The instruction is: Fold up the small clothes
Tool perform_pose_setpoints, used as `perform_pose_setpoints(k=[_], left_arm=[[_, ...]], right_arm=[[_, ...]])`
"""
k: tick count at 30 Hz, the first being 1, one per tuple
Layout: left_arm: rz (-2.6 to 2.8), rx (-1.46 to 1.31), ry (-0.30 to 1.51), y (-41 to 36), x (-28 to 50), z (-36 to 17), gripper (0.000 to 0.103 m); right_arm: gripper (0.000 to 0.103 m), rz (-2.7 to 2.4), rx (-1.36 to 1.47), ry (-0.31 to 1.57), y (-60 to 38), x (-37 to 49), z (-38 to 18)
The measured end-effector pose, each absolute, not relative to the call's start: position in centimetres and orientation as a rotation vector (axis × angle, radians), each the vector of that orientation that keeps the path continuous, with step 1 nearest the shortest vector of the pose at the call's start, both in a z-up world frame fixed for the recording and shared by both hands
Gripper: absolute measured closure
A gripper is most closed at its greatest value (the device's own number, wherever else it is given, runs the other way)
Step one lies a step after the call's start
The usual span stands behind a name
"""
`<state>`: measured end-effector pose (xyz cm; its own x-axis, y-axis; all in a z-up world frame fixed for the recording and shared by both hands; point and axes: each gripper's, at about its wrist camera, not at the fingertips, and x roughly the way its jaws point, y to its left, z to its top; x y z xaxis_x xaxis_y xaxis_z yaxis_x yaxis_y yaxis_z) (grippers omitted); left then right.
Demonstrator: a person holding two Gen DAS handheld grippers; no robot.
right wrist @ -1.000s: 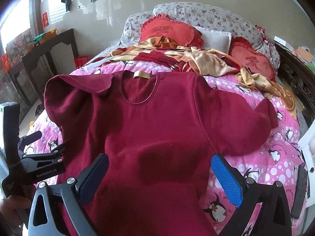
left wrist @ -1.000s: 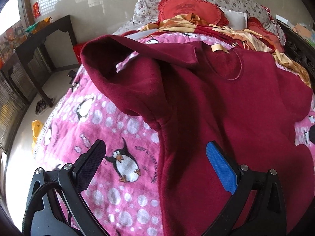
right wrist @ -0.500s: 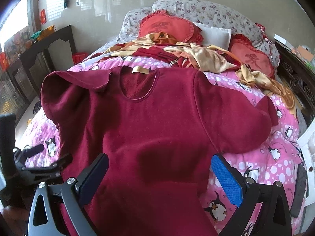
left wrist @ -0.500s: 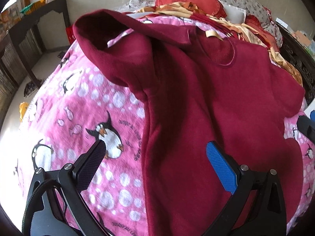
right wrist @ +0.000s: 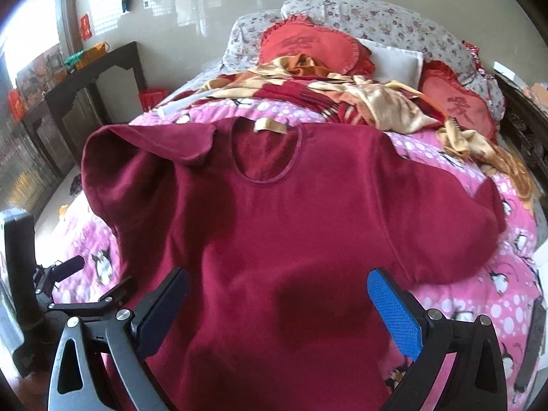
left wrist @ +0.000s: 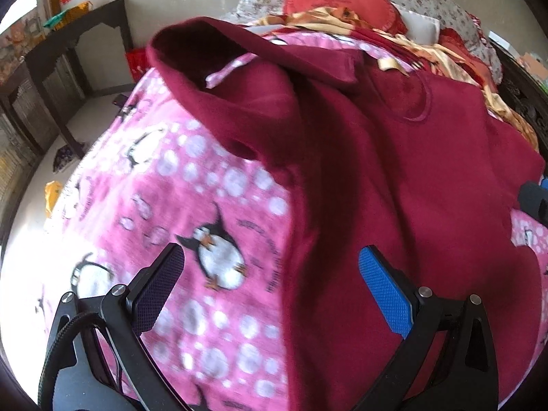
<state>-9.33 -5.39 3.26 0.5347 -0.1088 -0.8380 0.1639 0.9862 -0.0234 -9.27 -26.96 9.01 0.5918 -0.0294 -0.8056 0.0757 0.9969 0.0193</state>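
Note:
A dark red long-sleeved top (right wrist: 291, 226) lies front up on a pink penguin blanket (right wrist: 479, 294) on a bed. Its left sleeve (right wrist: 154, 147) is folded in toward the collar; its right sleeve (right wrist: 455, 226) lies bent at the right. My left gripper (left wrist: 270, 281) is open and empty over the top's left side edge (left wrist: 301, 239) and the blanket (left wrist: 191, 205). My right gripper (right wrist: 277, 304) is open and empty over the top's lower body. The left gripper also shows in the right wrist view (right wrist: 68, 284), at the left edge of the bed.
Red heart cushions (right wrist: 308, 44), floral pillows (right wrist: 394, 24) and a heap of gold and red cloth (right wrist: 359, 96) lie at the head of the bed. A dark wooden side table (right wrist: 85, 78) stands left of the bed. A dark carved frame (right wrist: 524, 120) runs along the right.
My left gripper has moved back along the top's left edge and turned a little left, so more blanket shows. My right gripper has lowered slightly over the top. Both stay open.

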Motion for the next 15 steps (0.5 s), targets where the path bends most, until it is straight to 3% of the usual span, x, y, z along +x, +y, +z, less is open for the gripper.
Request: perform_pose_setpoints(k=[3, 7, 15], left_arm=[[-0.137, 0.038, 0.997, -4.3, -8.4, 3.2, 0.001], [-0.106, 0.023, 0.983, -3.5, -7.2, 3.4, 0.001], [-0.061, 0.019, 0.996, -2.7, -5.5, 2.8, 0.001]], right_arm=[[0.001, -0.019, 0.084, 0.928, -26.6, -8.0, 9.1], [0.015, 0.049, 0.139, 0.937, -25.7, -5.1, 8.9], [0.017, 0.143, 0.281, 0.957, -24.2, 2.2, 7.0]])
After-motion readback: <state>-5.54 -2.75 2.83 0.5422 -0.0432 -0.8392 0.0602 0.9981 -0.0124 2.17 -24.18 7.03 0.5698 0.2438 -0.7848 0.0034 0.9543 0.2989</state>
